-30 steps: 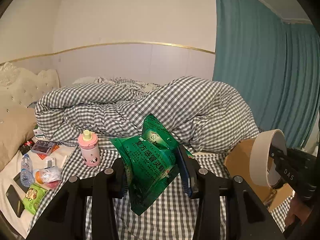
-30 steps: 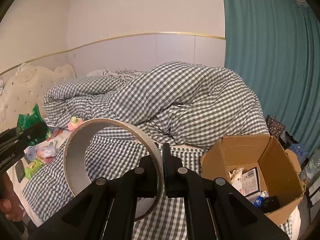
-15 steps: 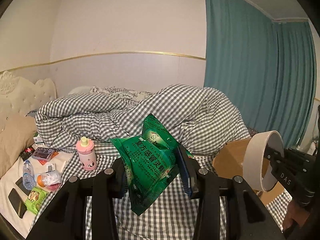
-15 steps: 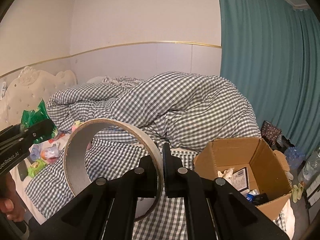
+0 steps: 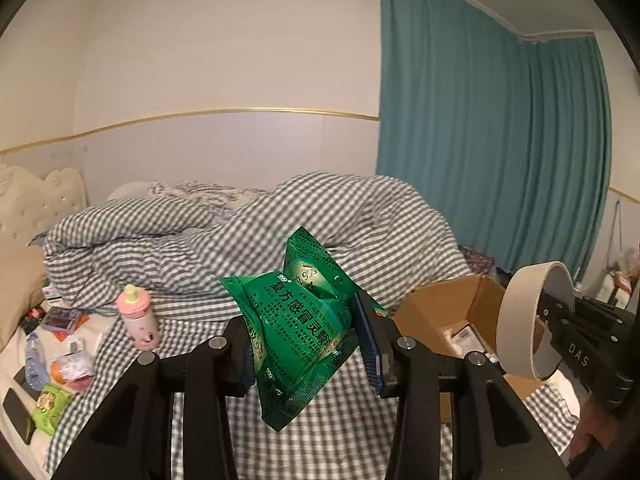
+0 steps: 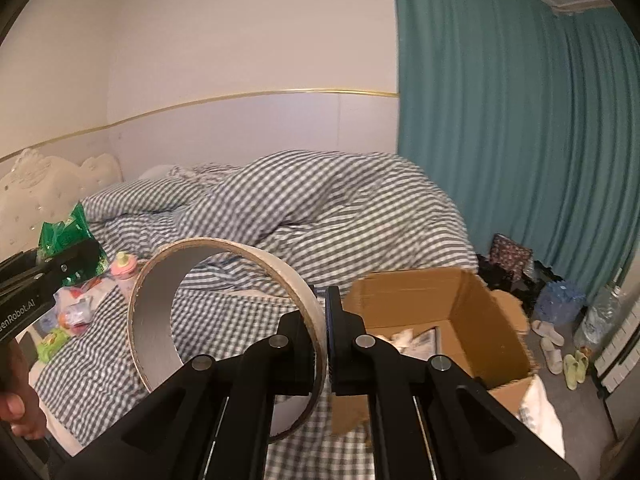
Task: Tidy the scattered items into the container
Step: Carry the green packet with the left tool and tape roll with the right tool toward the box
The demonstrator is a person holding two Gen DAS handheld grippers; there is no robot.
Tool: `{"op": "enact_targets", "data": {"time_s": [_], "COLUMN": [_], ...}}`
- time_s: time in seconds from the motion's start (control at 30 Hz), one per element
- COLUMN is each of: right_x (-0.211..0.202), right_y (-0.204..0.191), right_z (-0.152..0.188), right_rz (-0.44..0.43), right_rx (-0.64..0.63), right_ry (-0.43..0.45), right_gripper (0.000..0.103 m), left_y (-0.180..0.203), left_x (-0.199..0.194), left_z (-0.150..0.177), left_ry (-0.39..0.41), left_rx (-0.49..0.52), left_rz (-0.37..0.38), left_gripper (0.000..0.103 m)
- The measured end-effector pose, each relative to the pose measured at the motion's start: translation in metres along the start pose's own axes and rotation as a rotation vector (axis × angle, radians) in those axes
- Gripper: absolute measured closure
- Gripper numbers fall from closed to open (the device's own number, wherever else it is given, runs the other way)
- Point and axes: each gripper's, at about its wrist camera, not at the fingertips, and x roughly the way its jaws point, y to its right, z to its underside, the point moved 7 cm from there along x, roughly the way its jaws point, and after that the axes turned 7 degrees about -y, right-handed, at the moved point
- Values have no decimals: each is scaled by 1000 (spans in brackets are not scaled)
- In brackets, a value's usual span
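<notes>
Green medicine packet (image 5: 298,322) clamped in left claw (image 5: 306,344), held above the checked bed (image 5: 352,432), left of the cardboard box (image 5: 444,308); pink bottle (image 5: 138,316) stands further left of the box. Right wrist view: right claw (image 6: 325,332) pinched together on the wall of a tape roll (image 6: 224,320), just left of the open box (image 6: 476,320) on the bed.

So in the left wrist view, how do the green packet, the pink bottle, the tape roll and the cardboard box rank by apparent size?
1. Green packet, though it is nearest the camera, which inflates it.
2. Cardboard box, partly hidden.
3. Tape roll.
4. Pink bottle, clearly smallest.
Box against roll is unsure, since the roll sits closer.
</notes>
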Motion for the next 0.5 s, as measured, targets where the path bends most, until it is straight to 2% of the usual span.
{"op": "enact_targets", "data": {"time_s": [0.5], "right_x": [-34], "right_y": [109], "right_z": [15], "right_rz": [138], "right_rx": [87], "right_ry": [-6], "right_gripper": [99], "left_y": [107], "left_x": [23], "left_z": [-12], "left_ry": [-12], "left_rx": [76], "left_rz": [143], "left_gripper": [61]}}
